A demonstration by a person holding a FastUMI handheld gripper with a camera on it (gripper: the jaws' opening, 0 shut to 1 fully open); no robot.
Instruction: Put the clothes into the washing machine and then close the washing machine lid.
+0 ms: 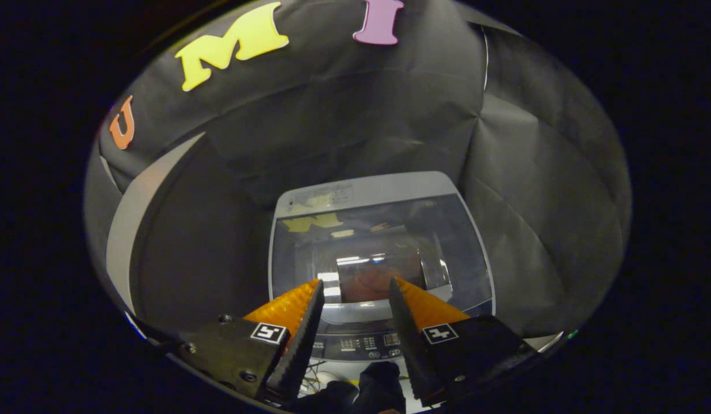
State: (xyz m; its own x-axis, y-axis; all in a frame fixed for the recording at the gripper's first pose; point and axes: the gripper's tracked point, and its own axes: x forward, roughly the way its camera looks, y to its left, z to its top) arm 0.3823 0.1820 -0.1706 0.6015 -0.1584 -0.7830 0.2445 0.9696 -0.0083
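The claw (355, 293) hangs released, its two fingers spread with nothing between them but a view of what lies below. At twelve o'clock just beyond the fingertips sits the washing machine (378, 253), seen from above and in front. Its lid (384, 241) appears to lie flat and closed; the glass panel reflects the booth, and through the window something reddish-orange (370, 282) shows dimly, which may be the clothes in the drum, though it is too dark to be sure. At six o'clock from the lid, between the finger bases, is the control panel (361, 344). Nearer still, at six o'clock under the claw, a dark bundle (378, 388) lies low against something pale; whether it is cloth or a sleeve I cannot tell.

Judging by the flat lid, the task looks at or near its end, with the claw drawn clear. If the dark bundle is laundry, the next move calls for raising the lid again; otherwise only checking that the lid is fully seated.
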